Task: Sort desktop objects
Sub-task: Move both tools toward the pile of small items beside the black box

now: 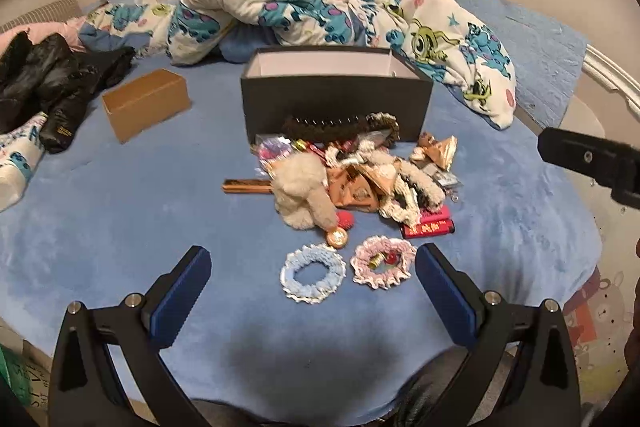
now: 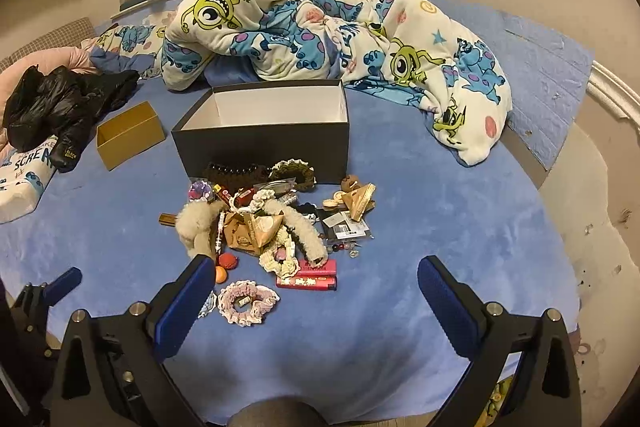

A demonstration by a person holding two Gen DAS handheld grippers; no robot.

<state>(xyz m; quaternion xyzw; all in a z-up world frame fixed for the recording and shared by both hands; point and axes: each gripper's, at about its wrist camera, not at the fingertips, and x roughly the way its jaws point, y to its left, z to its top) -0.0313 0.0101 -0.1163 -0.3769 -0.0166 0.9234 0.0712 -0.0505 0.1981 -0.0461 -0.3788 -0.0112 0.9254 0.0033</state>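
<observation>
Blue bed (image 1: 120, 227): carries all items. Left gripper (image 1: 313, 267): fingers spread wide, holding nothing, hovering just short of a blue scrunchie (image 1: 313, 277) and a pink scrunchie (image 1: 383, 262). Right gripper (image 2: 316, 279): fingers spread, empty, the pink scrunchie (image 2: 247, 301) between them toward 9 o'clock. Pile of hair ties, plush toy and snack packets (image 1: 348, 175): at 12 o'clock of both grippers, against an open black box (image 1: 336, 99). Small brown cardboard box (image 1: 146, 105): at 9 o'clock of the black box. Red lighters (image 2: 308, 277): at the pile's near edge.
</observation>
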